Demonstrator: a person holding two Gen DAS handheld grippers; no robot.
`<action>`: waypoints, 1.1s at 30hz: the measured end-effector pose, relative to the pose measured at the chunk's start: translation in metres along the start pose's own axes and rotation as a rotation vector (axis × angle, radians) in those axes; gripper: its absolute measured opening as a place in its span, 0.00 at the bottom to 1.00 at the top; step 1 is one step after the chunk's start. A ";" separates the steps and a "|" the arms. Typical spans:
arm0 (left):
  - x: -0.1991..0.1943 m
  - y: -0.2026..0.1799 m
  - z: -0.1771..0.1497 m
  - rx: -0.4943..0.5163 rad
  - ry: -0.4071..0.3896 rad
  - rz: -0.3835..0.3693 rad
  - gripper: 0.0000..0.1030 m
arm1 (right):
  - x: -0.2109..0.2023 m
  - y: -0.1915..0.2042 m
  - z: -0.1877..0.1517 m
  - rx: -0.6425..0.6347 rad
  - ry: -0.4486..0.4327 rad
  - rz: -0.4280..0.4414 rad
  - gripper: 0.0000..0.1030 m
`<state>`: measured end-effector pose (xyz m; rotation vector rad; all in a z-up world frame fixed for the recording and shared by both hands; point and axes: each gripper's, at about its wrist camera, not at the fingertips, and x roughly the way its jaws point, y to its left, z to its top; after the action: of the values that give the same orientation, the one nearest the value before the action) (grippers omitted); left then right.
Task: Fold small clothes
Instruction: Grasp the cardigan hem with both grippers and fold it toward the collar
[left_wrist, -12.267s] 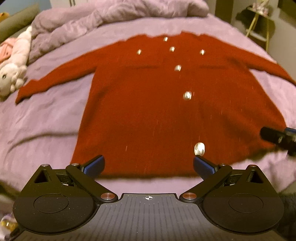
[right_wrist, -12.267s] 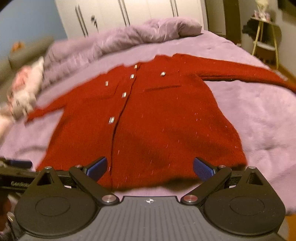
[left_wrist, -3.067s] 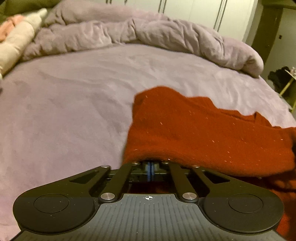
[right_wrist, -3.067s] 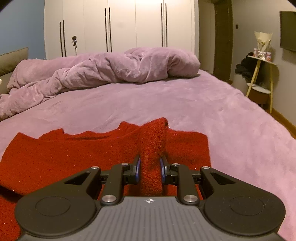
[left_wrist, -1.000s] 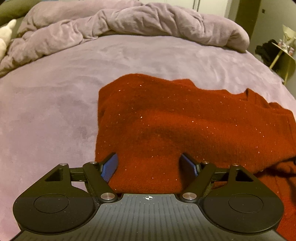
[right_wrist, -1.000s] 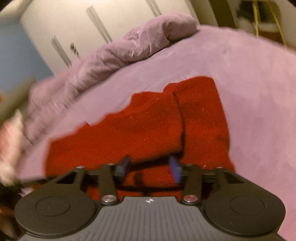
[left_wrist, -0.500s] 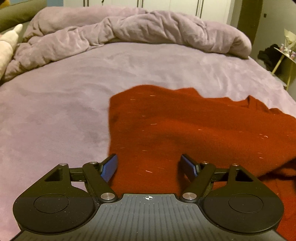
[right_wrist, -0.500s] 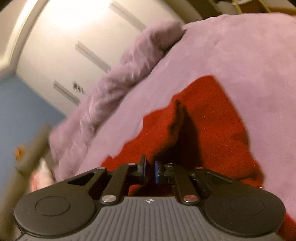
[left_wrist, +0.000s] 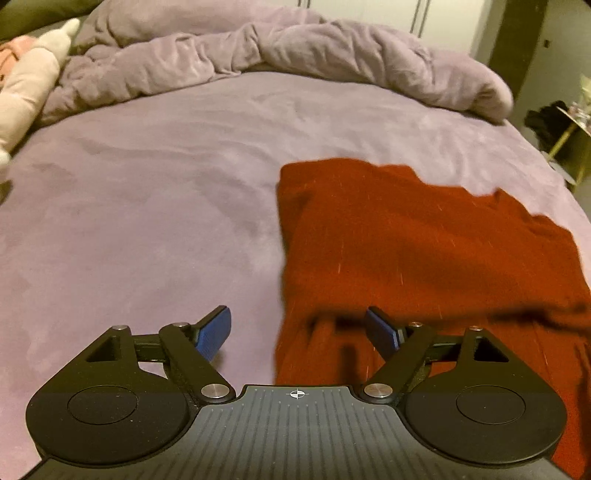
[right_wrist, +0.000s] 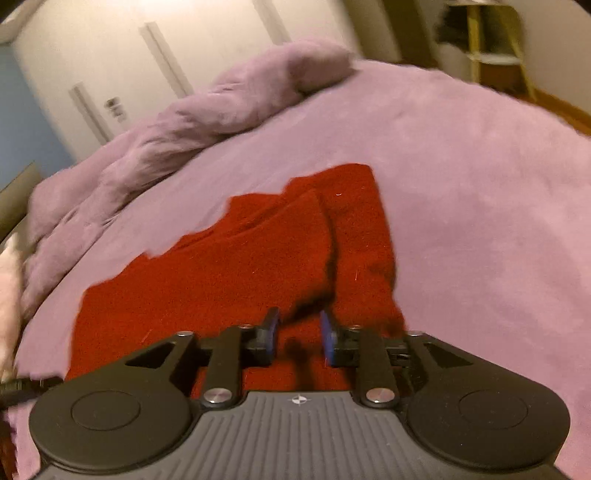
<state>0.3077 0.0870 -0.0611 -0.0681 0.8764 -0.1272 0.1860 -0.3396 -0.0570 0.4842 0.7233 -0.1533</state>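
A red knitted cardigan lies folded on the purple bed, its sleeves turned in over the body. In the left wrist view it fills the right half, and its left edge runs between the fingers of my left gripper. That gripper's jaws are opening wide and hold nothing. In the right wrist view the cardigan spreads ahead with a folded sleeve on its right side. My right gripper hovers above the cloth near that sleeve's near end; its jaws are opening, with nothing pressed between the pads.
A rumpled purple duvet lies along the far side of the bed. A pale plush toy sits at the far left. A small side table stands beyond the bed on the right, before white wardrobe doors.
My left gripper has slid left, so the cardigan's left edge now lies between its fingers. The right gripper snapped shut half a second ago and has parted again, rolling back toward level.
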 end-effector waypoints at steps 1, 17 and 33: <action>-0.014 0.004 -0.012 0.003 0.003 -0.009 0.83 | -0.014 -0.001 -0.011 -0.021 0.021 0.018 0.43; -0.121 0.056 -0.188 -0.162 0.201 -0.155 0.53 | -0.189 -0.056 -0.139 -0.086 0.149 -0.090 0.52; -0.114 0.073 -0.182 -0.179 0.273 -0.239 0.46 | -0.175 -0.087 -0.137 -0.014 0.229 -0.029 0.31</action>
<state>0.1016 0.1743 -0.0985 -0.3297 1.1494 -0.2865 -0.0524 -0.3559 -0.0608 0.4826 0.9550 -0.1214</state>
